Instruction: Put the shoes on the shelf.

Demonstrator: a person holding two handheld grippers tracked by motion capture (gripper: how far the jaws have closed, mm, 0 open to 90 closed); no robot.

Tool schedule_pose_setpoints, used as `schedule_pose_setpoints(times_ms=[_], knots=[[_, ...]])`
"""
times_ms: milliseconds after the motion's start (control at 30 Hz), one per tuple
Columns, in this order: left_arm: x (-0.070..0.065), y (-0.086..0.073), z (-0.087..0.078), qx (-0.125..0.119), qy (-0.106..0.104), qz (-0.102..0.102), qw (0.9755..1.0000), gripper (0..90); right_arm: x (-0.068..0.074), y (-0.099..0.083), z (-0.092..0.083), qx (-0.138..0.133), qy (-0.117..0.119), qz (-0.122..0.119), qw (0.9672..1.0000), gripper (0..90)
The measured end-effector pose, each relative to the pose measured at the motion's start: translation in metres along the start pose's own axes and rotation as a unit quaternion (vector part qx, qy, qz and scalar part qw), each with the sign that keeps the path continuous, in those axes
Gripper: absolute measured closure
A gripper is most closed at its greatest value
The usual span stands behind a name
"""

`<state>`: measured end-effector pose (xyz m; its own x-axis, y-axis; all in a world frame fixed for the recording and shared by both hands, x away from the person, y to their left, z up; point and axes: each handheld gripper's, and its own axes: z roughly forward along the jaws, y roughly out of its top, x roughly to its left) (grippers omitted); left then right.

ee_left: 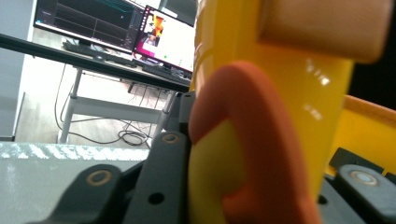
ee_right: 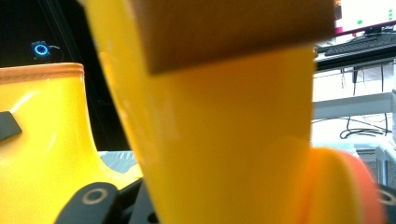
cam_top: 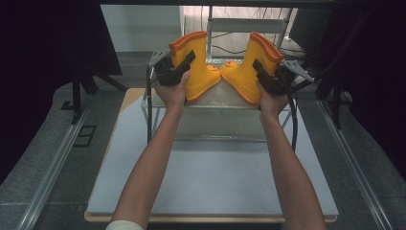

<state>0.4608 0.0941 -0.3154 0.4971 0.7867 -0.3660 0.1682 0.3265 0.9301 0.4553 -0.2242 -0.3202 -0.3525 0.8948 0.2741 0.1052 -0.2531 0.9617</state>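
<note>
A grey table (cam_top: 210, 182) carries a wire rack (cam_top: 220, 103), monitors (ee_left: 140, 32) glowing behind. On the rack's top shelf, two yellow boots stand toe to toe. The left gripper (cam_top: 176, 68) has the left boot (cam_top: 195, 64) between its jaws at the shaft; the right gripper (cam_top: 268, 74) likewise flanks the right boot (cam_top: 251, 67). Whether either pair presses on its boot cannot be told.

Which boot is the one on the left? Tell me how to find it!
Look at the metal rack at the far end of the table; two yellow rubber boots stand on its top shelf with their toes meeting in the middle. The left boot is the one by the person's left hand. Unlike the right boot, its toe points right.
</note>
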Motion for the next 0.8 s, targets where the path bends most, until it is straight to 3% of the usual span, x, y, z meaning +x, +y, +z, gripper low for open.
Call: schedule_pose_setpoints(times_ms=[200, 333, 467, 800], knots=[[0.001, -0.002, -0.006, 0.014, 0.009, -0.01, 0.9998, 58.0, 0.005, 0.0, -0.004, 0.007, 0.012, -0.009, 0.9999, 61.5], [0.002, 0.002, -0.01, 0.023, -0.007, -0.032, 0.9992, 42.7, 0.004, 0.002, -0.006, 0.013, 0.02, -0.003, 0.9997, 48.4], [0.003, 0.007, -0.016, 0.023, -0.019, -0.039, 0.9988, 31.8, 0.001, 0.004, -0.011, 0.019, 0.025, 0.002, 0.9995, 38.7], [0.001, 0.017, -0.045, 0.006, -0.042, -0.029, 0.9987, 24.9, -0.002, 0.01, -0.035, 0.009, 0.05, 0.0, 0.9987, 30.6]])
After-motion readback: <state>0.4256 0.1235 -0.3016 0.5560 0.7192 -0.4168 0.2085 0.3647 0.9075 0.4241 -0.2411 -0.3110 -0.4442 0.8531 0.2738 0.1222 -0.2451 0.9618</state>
